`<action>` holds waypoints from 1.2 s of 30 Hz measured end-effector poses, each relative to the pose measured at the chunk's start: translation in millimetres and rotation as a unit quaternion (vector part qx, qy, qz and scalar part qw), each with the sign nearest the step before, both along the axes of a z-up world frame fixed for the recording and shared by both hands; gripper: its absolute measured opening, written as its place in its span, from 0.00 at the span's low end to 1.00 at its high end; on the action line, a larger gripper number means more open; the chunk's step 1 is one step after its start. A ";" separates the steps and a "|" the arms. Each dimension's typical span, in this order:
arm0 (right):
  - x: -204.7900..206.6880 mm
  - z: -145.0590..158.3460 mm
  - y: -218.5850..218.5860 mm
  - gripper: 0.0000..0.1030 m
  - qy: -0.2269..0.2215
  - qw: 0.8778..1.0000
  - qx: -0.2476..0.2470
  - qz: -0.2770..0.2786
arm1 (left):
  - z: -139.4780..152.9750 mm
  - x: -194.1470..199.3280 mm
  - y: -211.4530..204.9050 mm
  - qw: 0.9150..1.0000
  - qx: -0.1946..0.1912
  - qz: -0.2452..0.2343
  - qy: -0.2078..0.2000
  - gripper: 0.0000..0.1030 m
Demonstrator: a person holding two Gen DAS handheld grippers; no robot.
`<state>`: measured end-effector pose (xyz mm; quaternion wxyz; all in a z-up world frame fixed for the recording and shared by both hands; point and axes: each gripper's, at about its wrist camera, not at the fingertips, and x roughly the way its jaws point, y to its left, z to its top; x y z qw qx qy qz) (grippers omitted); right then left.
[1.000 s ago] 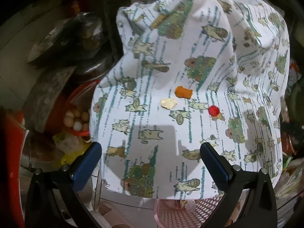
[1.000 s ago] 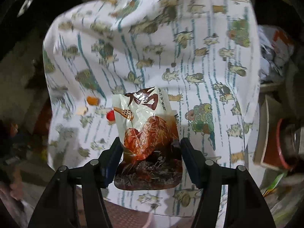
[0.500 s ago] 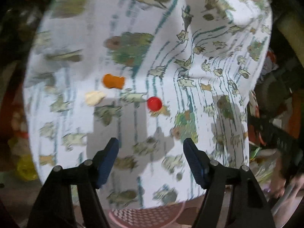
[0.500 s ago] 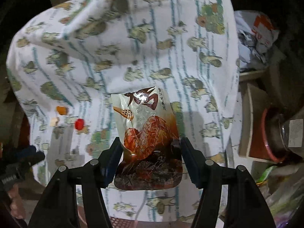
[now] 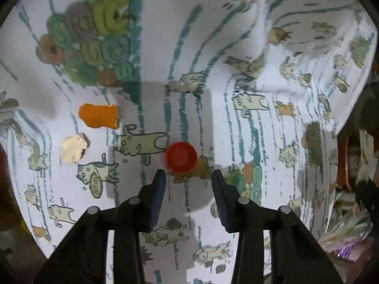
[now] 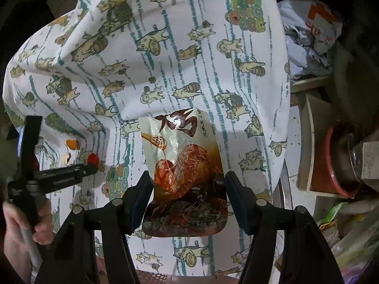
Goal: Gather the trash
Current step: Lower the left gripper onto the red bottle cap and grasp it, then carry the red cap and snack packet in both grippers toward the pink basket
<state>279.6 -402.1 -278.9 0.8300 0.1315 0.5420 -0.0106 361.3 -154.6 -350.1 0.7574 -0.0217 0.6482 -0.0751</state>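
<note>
Bottle cap (image 5: pixel 181 157), red, lying at 12 o'clock just beyond the closing, still-empty left hand-held gripper (image 5: pixel 188 177); right hand-held gripper (image 6: pixel 187 182) clamps a snack wrapper (image 6: pixel 183 172).

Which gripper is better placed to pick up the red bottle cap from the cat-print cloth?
Left. The left gripper points down just short of the red bottle cap, jaws closing, nothing between them. The right gripper already holds the snack packet.
</note>
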 end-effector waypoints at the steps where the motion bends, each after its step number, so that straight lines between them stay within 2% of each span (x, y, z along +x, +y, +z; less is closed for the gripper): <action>1: 0.6 -1.2 -0.5 0.63 0.002 1.000 0.004 0.000 | -2.3 1.4 0.3 1.000 -0.001 0.005 0.000 0.38; 4: 1.5 -0.9 0.9 0.63 0.000 1.000 0.004 0.003 | -3.3 5.4 -0.7 1.000 0.001 0.010 -0.009 0.36; 6: 1.7 0.3 2.7 0.63 -0.002 1.000 0.003 0.007 | -2.6 6.2 -3.6 1.000 0.017 0.005 -0.016 0.27; 7: 1.6 0.7 3.5 0.63 -0.002 1.000 0.003 0.008 | -1.6 5.8 -4.7 0.999 0.025 0.004 -0.022 0.26; 11: 1.9 -2.2 4.4 0.63 0.003 1.000 -0.001 0.007 | 8.9 -1.2 -6.3 0.999 0.023 -0.004 -0.044 0.26; 15: 2.0 -4.9 3.9 0.63 0.007 1.000 -0.005 0.003 | 33.2 -25.6 4.0 0.997 0.012 -0.011 -0.072 0.26; 18: 0.2 -3.9 7.4 0.63 0.005 1.000 -0.007 0.005 | 56.0 -46.5 9.6 0.993 0.027 -0.034 -0.110 0.26; 22: -4.6 1.5 17.9 0.63 -0.008 1.000 -0.021 0.021 | 90.5 -73.5 21.1 0.981 0.049 -0.048 -0.180 0.26; 24: -8.6 5.9 23.4 0.63 -0.018 0.999 -0.028 0.027 | 100.6 -80.1 24.8 0.976 0.053 -0.050 -0.203 0.26; 26: -16.4 13.0 29.1 0.63 -0.032 0.999 -0.031 0.030 | 113.1 -85.8 26.9 0.972 0.052 -0.050 -0.222 0.26; 29: -33.4 24.8 35.1 0.63 -0.045 0.999 -0.017 0.023 | 130.3 -99.1 38.6 0.975 0.019 -0.038 -0.217 0.26; 30: -39.0 31.4 38.9 0.63 -0.052 0.998 -0.004 0.027 | 136.0 -104.3 41.7 0.974 0.021 -0.037 -0.223 0.26; 33: -56.1 60.9 55.4 0.63 -0.084 0.995 -0.011 0.043 | 152.4 -127.0 46.7 0.967 0.035 -0.045 -0.247 0.26; 36: -79.6 90.1 72.1 0.63 -0.121 0.991 -0.012 0.056 | 167.6 -149.7 56.1 0.966 0.022 -0.040 -0.256 0.26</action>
